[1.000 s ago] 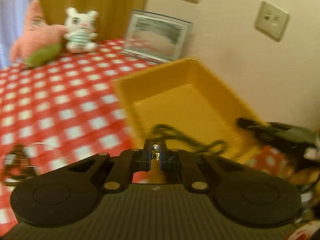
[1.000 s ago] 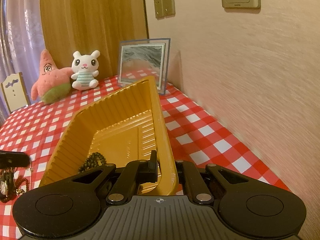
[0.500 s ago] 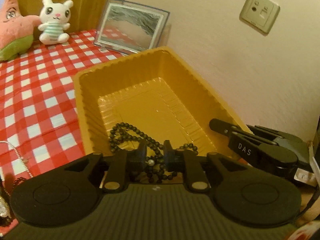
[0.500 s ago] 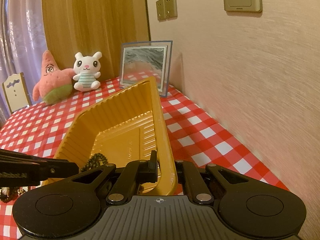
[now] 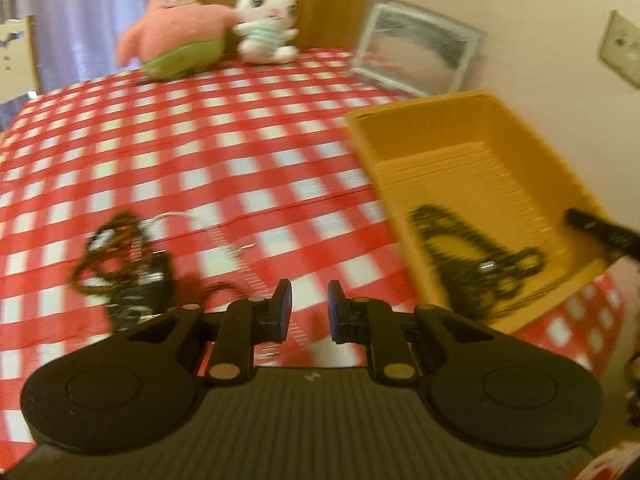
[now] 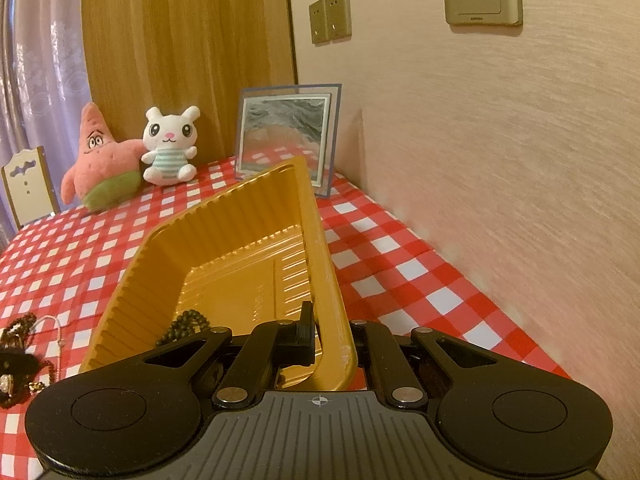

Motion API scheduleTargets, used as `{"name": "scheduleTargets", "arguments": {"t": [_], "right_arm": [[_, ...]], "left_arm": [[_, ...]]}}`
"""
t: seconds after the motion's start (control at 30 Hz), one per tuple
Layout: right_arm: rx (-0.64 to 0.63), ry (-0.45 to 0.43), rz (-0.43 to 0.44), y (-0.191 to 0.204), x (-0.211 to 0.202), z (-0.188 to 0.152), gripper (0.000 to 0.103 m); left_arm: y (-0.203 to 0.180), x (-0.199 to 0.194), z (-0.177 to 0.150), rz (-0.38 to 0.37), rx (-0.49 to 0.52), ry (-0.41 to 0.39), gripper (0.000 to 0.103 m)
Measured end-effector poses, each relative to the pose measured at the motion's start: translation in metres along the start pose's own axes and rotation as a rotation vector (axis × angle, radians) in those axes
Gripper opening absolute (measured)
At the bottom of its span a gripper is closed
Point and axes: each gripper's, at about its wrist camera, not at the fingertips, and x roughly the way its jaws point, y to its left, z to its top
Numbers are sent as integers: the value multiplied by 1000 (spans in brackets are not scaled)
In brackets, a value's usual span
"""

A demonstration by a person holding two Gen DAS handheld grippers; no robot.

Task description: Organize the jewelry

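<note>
A yellow plastic tray (image 5: 460,148) (image 6: 224,248) sits on the red checked cloth and holds a black bead necklace (image 5: 472,256) (image 6: 186,322). My right gripper (image 6: 326,332) is shut on the tray's near right rim; one of its fingers (image 5: 600,228) shows in the left wrist view. My left gripper (image 5: 309,308) is open and empty above the cloth, left of the tray. A heap of jewelry (image 5: 128,264) (image 6: 16,364) with brown beads, a silver chain and dark pieces lies just ahead-left of it.
A pink star plush (image 6: 100,160), a white bunny plush (image 6: 170,148) and a framed picture (image 6: 286,132) stand at the table's far edge. A wall (image 6: 500,160) runs along the right. A small chair (image 6: 26,184) stands at far left.
My left gripper let go of the black bead necklace in the tray, opened, and swung left toward the jewelry heap. The right gripper stayed clamped on the tray rim.
</note>
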Motion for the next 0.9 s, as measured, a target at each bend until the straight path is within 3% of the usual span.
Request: {"name": "scheduleTargets", "arguments": {"t": [0.27, 0.9], "right_arm": [[-7, -18, -27, -1, 4, 1, 5], [21, 6, -50, -5, 8, 6, 5]], "left_arm": [[16, 15, 4, 89, 64, -17, 15], [21, 79, 25, 80, 184, 50, 13]]}}
